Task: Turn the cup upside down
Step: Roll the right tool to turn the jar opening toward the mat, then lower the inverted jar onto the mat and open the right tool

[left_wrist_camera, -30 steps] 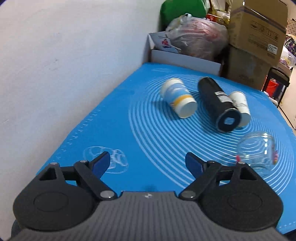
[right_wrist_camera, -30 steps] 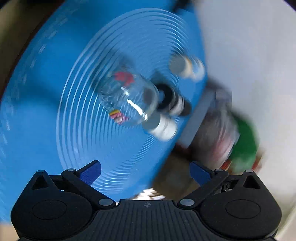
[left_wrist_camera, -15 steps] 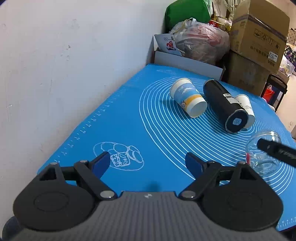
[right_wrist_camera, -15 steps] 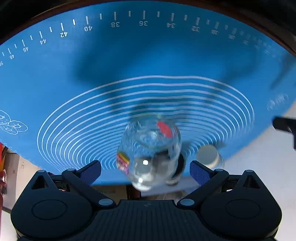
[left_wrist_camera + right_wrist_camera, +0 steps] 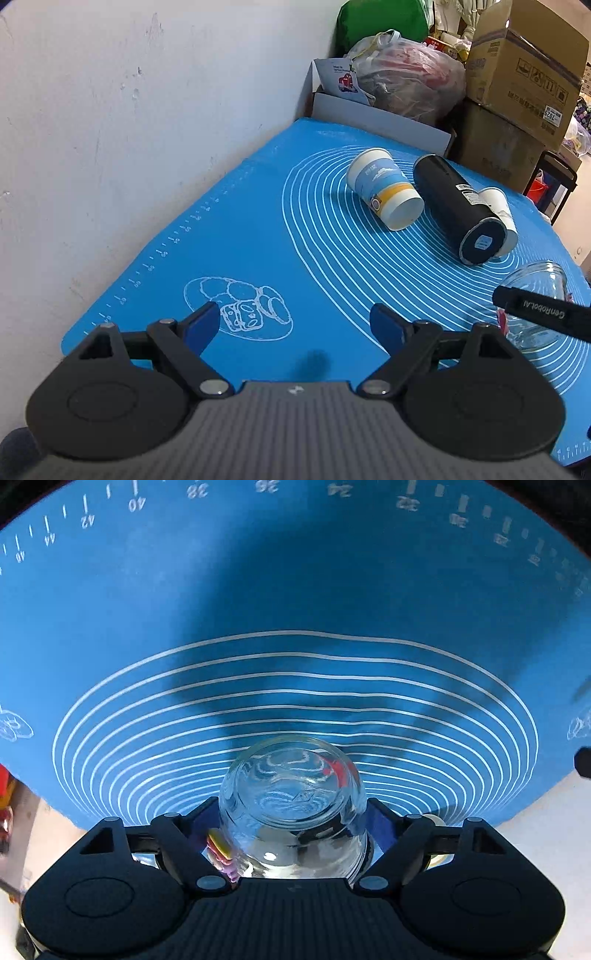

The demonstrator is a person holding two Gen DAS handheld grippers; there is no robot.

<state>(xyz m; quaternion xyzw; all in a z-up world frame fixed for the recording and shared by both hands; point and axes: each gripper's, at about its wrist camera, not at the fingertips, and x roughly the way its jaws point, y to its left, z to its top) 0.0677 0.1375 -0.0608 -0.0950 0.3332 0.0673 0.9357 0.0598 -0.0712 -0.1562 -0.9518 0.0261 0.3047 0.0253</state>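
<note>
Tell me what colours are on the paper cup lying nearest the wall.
White with blue and yellow bands on the paper cup; clearest in the left wrist view.

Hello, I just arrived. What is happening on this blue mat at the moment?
A person works with two handheld grippers. The right gripper has its blue fingers on both sides of a clear glass cup; whether they press it is unclear. The left gripper hangs open over the blue mat, holding nothing. Two paper cups and a black bottle lie on their sides farther back.

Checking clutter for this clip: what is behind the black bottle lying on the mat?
A white paper cup lies on its side right behind the black bottle on the blue mat. Only its upper side shows; whether they touch is hidden.
</note>
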